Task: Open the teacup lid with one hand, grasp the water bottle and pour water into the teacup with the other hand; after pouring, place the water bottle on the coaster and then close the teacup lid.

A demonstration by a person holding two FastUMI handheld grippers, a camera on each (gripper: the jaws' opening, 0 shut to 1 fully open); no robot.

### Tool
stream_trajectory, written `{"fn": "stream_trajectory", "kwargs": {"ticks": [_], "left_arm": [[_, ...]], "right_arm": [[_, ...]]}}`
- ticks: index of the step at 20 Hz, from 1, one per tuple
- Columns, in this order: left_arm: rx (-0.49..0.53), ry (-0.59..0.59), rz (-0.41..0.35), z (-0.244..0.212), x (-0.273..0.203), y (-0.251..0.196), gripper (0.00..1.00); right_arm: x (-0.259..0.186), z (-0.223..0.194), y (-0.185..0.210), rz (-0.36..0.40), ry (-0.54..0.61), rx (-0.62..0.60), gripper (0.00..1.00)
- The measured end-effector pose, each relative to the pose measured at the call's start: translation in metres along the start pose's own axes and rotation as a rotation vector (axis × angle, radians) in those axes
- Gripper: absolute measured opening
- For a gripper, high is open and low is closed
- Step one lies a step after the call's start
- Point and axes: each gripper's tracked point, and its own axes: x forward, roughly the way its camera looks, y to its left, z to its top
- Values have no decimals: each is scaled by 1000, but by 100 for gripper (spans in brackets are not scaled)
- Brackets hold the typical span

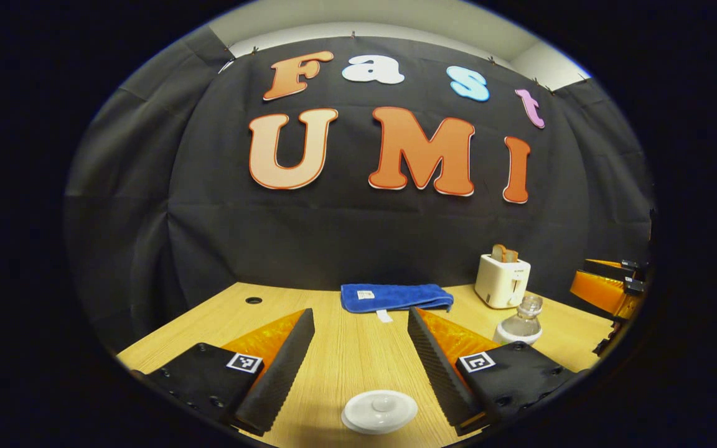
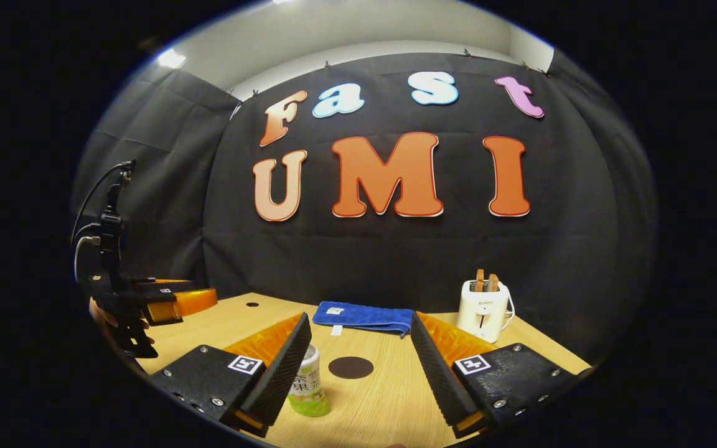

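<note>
A white teacup lid [image 1: 378,410] with a small knob sits low in the left gripper view, between the bases of my left gripper's [image 1: 360,311] open fingers and touching neither. The cup under it is hidden. The clear water bottle [image 1: 522,322] stands right of that gripper, partly behind its right finger. In the right gripper view the bottle [image 2: 309,381], with a green and white label, stands just inside the left finger of my open right gripper [image 2: 360,315], with a wide gap to the other finger. The dark round coaster [image 2: 350,367] lies on the table beyond it.
A folded blue towel [image 1: 396,297] lies at the back of the wooden table [image 1: 346,354]. A white toaster [image 1: 501,280] with bread stands at the back right. Held by a hand, the left gripper [image 2: 175,303] hovers at the left of the right gripper view.
</note>
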Motion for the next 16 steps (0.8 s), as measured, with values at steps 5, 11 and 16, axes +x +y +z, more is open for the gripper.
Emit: {"fn": "stream_trajectory", "kwargs": {"ticks": [5, 11, 16], "left_arm": [[30, 90, -27, -41, -3, -6, 99], [74, 144, -60, -70, -1, -15, 95], [96, 154, -97, -89, 1, -28, 88]], "right_arm": [[-2, -24, 25, 67, 42, -33, 96], [1, -54, 50, 139, 111, 14, 97], [4, -69, 55, 153, 150, 4, 97]]}}
